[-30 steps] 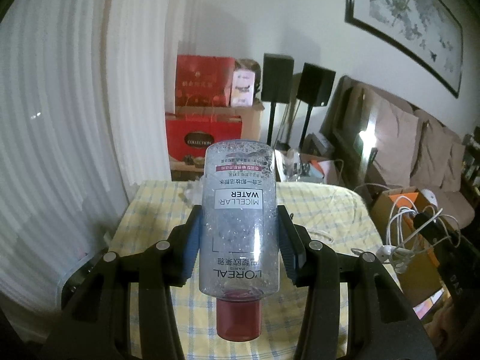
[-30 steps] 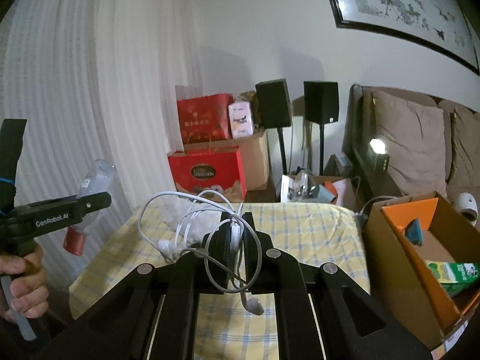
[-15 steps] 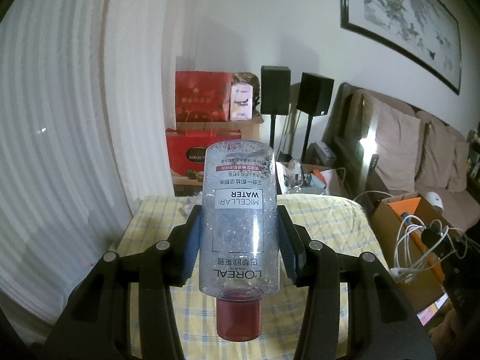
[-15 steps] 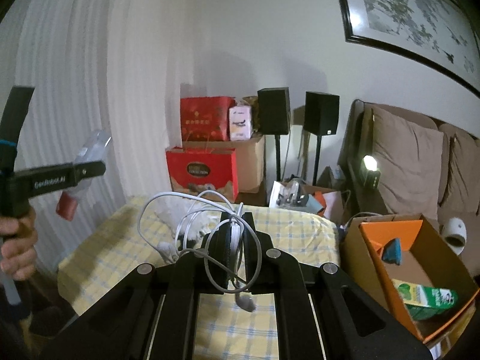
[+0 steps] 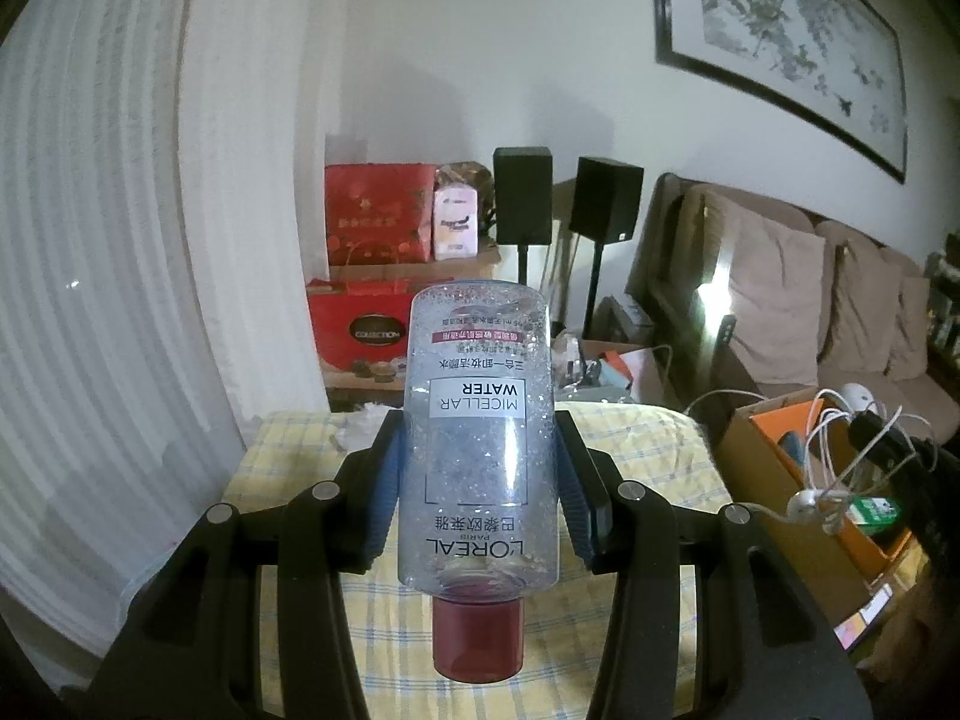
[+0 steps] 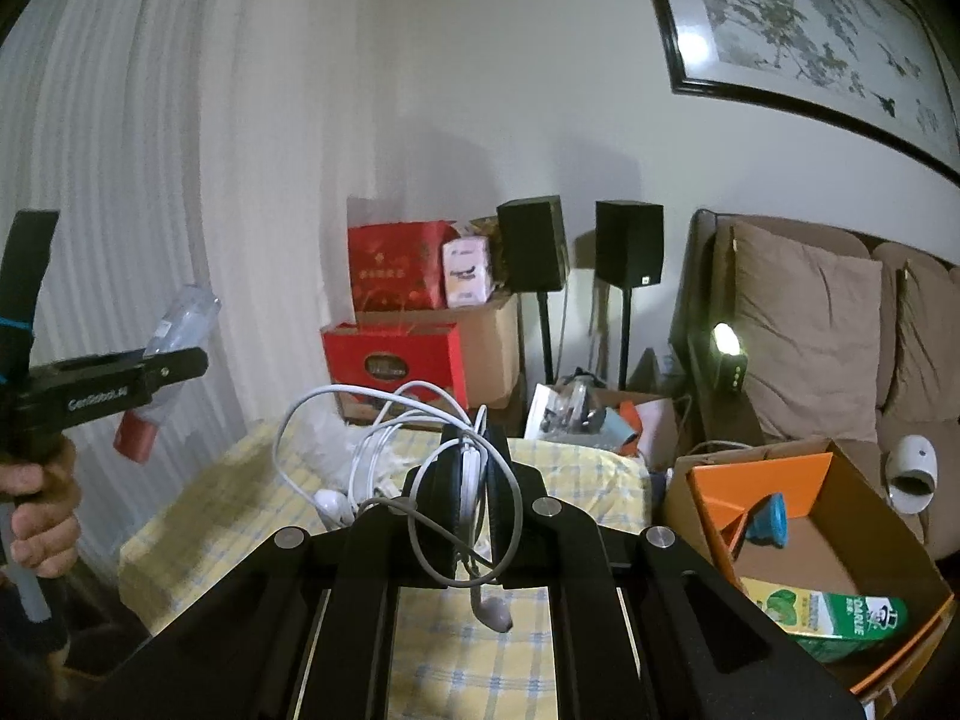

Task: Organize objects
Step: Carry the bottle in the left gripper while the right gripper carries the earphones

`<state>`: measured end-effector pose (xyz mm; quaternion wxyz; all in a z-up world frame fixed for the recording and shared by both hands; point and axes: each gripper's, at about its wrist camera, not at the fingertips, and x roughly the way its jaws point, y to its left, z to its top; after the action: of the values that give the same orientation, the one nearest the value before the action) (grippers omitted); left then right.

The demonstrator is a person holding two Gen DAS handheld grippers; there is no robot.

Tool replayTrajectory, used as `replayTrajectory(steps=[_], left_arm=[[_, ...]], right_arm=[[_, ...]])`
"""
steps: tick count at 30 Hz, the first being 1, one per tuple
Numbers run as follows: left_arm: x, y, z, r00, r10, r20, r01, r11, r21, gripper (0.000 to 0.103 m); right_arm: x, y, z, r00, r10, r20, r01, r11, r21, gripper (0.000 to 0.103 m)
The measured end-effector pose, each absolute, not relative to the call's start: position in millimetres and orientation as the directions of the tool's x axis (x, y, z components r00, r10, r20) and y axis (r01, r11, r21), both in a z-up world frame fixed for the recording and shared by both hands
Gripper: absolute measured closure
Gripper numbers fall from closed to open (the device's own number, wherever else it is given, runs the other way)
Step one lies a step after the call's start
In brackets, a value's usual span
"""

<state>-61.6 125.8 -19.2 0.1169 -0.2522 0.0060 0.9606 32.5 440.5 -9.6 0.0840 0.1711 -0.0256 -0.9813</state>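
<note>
Presently, item one: left gripper, blue-padded jaws clamped on either side of a clear micellar water bottle, held aloft with its dark red cap toward the camera, label reading upside down, droplets or bubbles speckling the inside. Item two: right gripper, jaws closed tight on a tangle of white earphone cable, loops spilling left and above, one earbud dangling beneath. Below both: table in yellow checked cloth. To the right: open cardboard box with orange inner flaps, containing a green carton and a small blue object. Beyond: red gift boxes, two black speakers on stands, brown sofa with cushions, framed painting, white curtain. A hand grips the left gripper's handle.
</note>
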Motion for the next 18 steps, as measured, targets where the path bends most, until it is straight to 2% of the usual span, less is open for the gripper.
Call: replayTrajectory(steps=[11, 18], left_arm=[[-62.0, 143.4, -15.7, -0.828, 0.253, -0.501, -0.256, -0.965, -0.063, 0.059], [-70.7, 147.9, -20.4, -0.824, 0.250, -0.508, -0.247, -0.966, -0.076, 0.059]], right_arm=[[28.1, 471.7, -13.5, -0.907, -0.186, -0.378, 0.136, -0.978, 0.157, 0.097], [29.0, 480.6, -10.6, -0.914, -0.156, -0.376, 0.110, -0.984, 0.139, 0.097]])
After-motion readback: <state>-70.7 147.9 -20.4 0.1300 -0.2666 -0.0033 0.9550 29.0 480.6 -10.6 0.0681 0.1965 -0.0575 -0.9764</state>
